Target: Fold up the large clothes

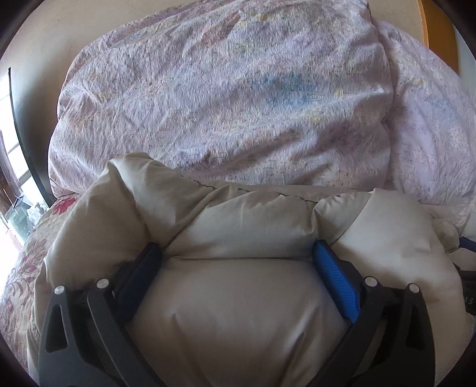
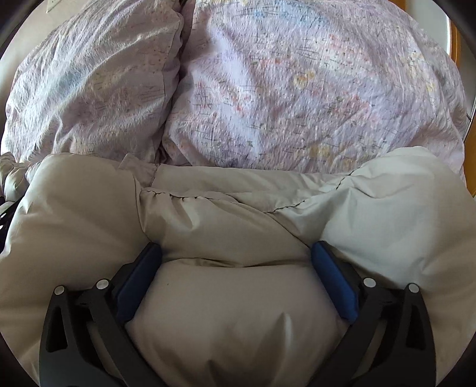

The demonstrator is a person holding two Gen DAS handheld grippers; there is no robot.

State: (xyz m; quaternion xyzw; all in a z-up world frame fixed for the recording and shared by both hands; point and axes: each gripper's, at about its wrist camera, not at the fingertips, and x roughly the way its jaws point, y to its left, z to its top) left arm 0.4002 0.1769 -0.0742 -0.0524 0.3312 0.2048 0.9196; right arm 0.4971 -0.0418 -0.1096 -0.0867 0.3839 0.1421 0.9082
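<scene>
A puffy beige down jacket fills the lower half of the left wrist view and also of the right wrist view. My left gripper has its blue-padded fingers wide apart, with a thick padded section of the jacket bulging between them. My right gripper stands the same way, fingers wide apart around another padded section. The fingers press into the seams on both sides. The jacket's far edge with dark stitching lies against the bedding.
A bulky pale purple floral duvet is piled just beyond the jacket, seen in the right wrist view too. A floral bedsheet shows at the left. A wooden frame is at the upper right.
</scene>
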